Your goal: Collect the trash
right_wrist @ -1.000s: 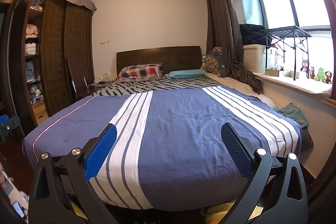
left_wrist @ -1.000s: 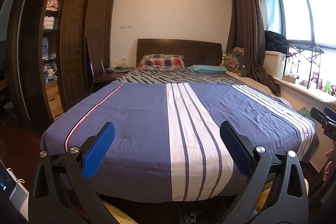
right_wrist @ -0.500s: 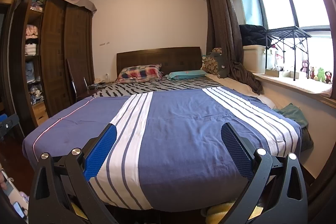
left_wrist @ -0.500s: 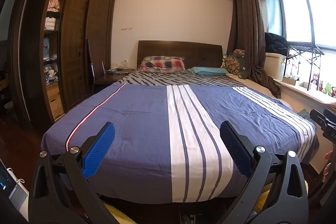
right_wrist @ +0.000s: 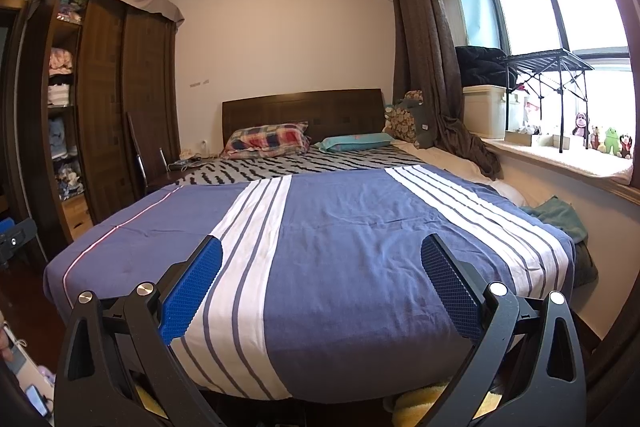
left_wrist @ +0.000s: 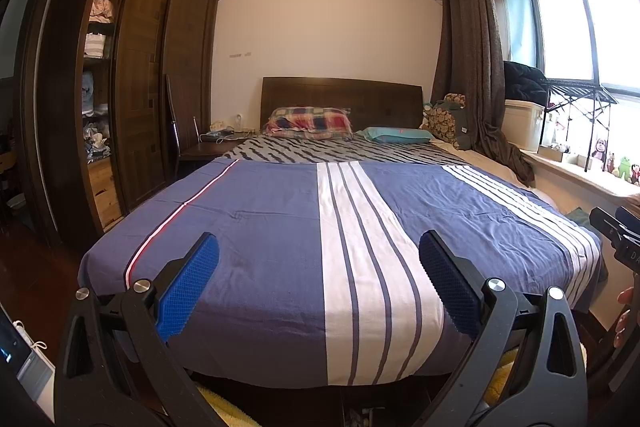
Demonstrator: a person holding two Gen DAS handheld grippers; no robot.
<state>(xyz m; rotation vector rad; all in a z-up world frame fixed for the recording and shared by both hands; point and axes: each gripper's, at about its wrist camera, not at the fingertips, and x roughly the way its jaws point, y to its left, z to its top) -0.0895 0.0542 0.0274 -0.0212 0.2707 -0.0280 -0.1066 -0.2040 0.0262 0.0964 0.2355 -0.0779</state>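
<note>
My left gripper (left_wrist: 318,251) is open and empty, held at the foot of a bed with a blue striped cover (left_wrist: 280,219). My right gripper (right_wrist: 320,253) is open and empty, also at the foot of the bed (right_wrist: 360,227). No trash shows on the bed top. The right gripper's body shows at the right edge of the left wrist view (left_wrist: 616,235).
A dark wardrobe (left_wrist: 136,87) with open shelves stands left. A bedside table (left_wrist: 208,147) holds small items. Pillows (left_wrist: 308,123) lie at the headboard. A windowsill (right_wrist: 560,163) with toys, a box and a rack runs right. A green cloth (right_wrist: 556,215) lies beside the bed.
Both views have shifted very slightly; the bed sits a little lower in the left wrist view. Both grippers stay open.
</note>
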